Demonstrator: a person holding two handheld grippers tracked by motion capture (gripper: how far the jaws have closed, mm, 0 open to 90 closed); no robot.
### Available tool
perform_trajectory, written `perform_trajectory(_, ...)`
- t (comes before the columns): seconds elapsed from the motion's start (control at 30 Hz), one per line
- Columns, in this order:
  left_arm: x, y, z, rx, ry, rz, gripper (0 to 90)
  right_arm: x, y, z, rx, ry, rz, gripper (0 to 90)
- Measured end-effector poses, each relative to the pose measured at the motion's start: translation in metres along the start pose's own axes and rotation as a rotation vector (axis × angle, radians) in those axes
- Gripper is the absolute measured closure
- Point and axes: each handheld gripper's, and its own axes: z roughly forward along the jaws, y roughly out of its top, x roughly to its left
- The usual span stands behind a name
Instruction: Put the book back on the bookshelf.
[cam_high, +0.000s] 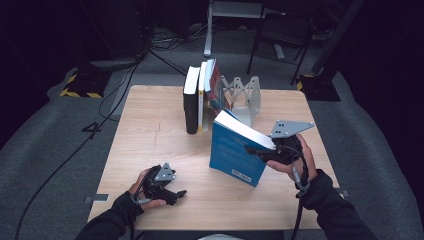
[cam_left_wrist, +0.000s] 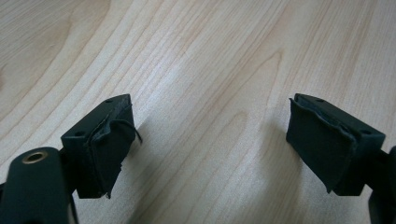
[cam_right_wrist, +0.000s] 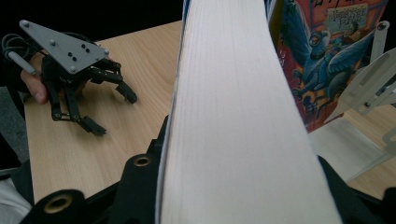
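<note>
A thick blue book (cam_high: 235, 150) is tilted above the table's right half, its lower corner near the wood. My right gripper (cam_high: 260, 152) is shut on its top edge from the right. In the right gripper view the white page block (cam_right_wrist: 233, 116) runs up between the jaws. My left gripper (cam_high: 177, 195) rests low at the front left of the table, well clear of the book. Its jaws stand open over bare wood with nothing between them (cam_left_wrist: 210, 140). The right gripper view has the left gripper (cam_right_wrist: 114, 114) farther off.
Three books stand in a row at the back middle: a black one (cam_high: 190, 107), a pale one (cam_high: 202, 97) and an illustrated red and blue one (cam_high: 214, 85) (cam_right_wrist: 322, 56). A white bookend (cam_high: 247, 97) stands to their right. The wooden table (cam_high: 150, 125) lies bare to the left. A chair (cam_high: 280, 35) stands behind.
</note>
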Motion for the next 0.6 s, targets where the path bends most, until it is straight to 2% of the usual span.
perform_trajectory(0.43, 0.001, 0.0, 0.0, 0.0, -0.007, 0.003, 15.6, -0.014, 0.009, -0.022, 0.049, -0.078, 0.011, 60.0)
perform_trajectory(0.6, 0.002, 0.001, 0.001, -0.001, -0.007, 0.006, 15.6, -0.022, 0.013, -0.029, 0.07, -0.123, 0.012, 60.0)
